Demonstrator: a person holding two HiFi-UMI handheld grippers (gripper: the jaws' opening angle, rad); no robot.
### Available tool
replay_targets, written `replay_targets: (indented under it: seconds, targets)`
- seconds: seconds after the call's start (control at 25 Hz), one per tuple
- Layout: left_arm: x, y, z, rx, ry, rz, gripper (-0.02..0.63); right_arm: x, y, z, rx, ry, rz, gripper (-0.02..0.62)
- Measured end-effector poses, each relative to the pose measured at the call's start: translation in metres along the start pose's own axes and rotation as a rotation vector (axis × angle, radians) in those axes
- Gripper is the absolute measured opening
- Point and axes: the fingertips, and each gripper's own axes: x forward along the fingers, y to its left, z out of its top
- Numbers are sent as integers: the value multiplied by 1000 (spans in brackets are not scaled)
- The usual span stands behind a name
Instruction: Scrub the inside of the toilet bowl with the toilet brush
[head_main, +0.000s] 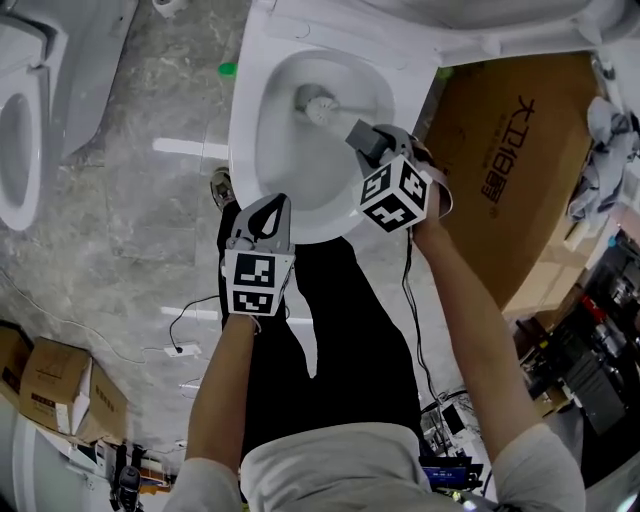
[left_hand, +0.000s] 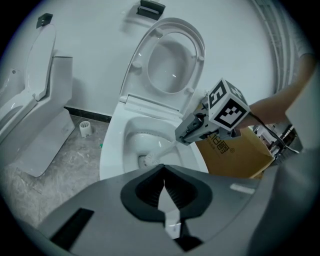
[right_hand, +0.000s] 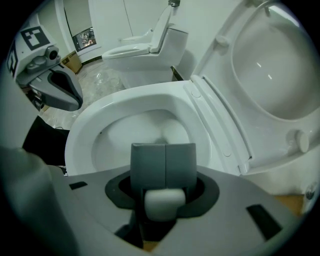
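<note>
Toilet brush (head_main: 319, 105) slants head-down into bowl (head_main: 246, 130), clamped by right hand-held gripper (head_main: 362, 138) (left hand-held gripper (head_main: 273, 212) closed, empty)

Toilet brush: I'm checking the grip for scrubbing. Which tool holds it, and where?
The right tool holds the toilet brush near the top end of its handle. The left tool is shut, empty.

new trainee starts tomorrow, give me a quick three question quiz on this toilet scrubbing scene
1. True or false: the left claw holds the toilet brush.
2. Where is the brush head? A in the toilet bowl, B on the floor, C on the cardboard box.
3. Fill in: the toilet lid is ___.
Key: 1 false, the right claw grips it; 2 A; 3 raised.
</note>
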Motion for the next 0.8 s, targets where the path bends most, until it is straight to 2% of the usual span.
replay_targets:
  seconds: [0.36, 0.6, 0.8]
  targets:
    - [-7, 7, 3, 35, 13, -21, 11, -8, 53, -3, 22, -7, 57, 152]
    - [-16, 20, 7, 47, 21, -37, 11, -12, 71, 13, 54, -33, 31, 152]
    - [-20, 35, 17, 60, 23, -54, 11, -10, 66, 33, 51, -30, 5, 152]
